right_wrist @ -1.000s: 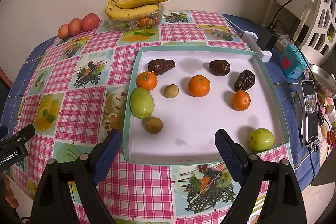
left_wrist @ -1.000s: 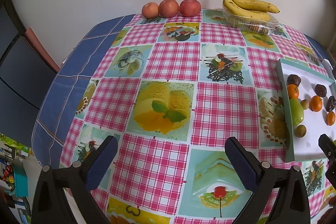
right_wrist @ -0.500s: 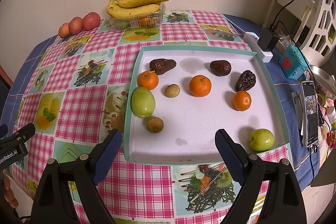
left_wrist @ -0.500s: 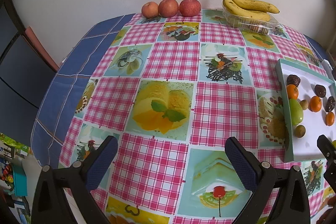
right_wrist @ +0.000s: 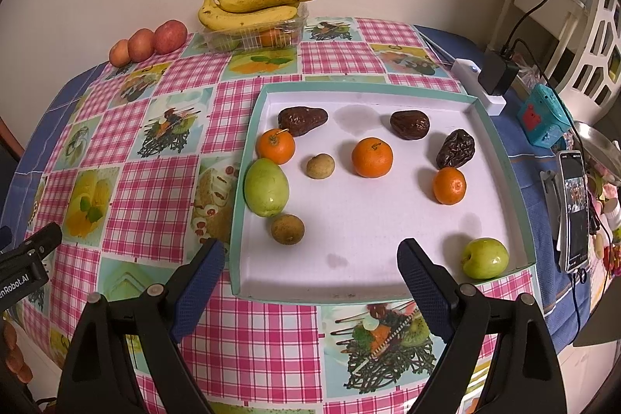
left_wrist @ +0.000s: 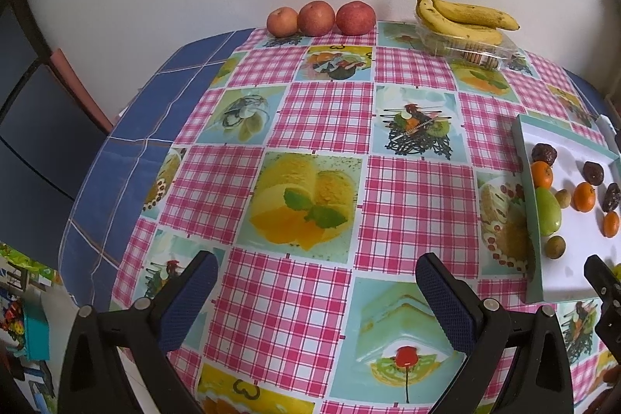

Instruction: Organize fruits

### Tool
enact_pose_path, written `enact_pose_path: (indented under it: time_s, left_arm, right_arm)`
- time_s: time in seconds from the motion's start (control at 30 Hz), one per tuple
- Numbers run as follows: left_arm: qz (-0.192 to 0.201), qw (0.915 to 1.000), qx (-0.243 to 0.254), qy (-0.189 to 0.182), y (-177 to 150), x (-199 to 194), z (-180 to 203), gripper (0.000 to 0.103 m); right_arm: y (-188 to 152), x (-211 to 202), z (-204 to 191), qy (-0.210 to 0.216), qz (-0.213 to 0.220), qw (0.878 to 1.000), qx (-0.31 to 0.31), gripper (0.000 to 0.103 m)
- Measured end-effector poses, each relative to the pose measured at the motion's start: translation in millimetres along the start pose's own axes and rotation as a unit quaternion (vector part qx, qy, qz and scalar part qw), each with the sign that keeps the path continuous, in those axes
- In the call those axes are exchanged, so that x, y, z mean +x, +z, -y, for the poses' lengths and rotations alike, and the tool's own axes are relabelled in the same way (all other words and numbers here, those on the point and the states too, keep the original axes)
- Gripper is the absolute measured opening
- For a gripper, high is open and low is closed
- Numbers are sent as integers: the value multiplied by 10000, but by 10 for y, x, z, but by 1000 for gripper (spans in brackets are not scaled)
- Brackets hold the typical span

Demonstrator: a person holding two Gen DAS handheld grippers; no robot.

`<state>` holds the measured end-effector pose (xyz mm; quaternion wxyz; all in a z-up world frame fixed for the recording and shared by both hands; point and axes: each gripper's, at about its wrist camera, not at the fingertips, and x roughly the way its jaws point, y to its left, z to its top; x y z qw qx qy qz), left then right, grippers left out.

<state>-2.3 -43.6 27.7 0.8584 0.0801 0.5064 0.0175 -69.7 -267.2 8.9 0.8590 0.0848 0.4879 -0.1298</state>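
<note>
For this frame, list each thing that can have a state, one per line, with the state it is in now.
left gripper: open, empty, above the tablecloth.
right gripper: open, empty, over the tray's near edge.
tray: uncovered, flat on the table, loose fruit scattered inside.
clear plastic container: lidless, fruit inside, bananas resting on top.
phone: screen lit, beside the tray.

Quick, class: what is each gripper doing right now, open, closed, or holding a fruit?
Left gripper: open, holding nothing, above the tablecloth.
Right gripper: open, holding nothing, at the near edge of the tray.
</note>
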Motion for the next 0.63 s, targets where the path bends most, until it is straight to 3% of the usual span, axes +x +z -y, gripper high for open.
enact_pose_path:
  time_s: [0.63]
  left_arm:
    - [22, 10000, 7, 13, -8, -15, 22, 103]
  right_arm:
    - [-2, 1, -3, 11, -5, 10000, -43, 91]
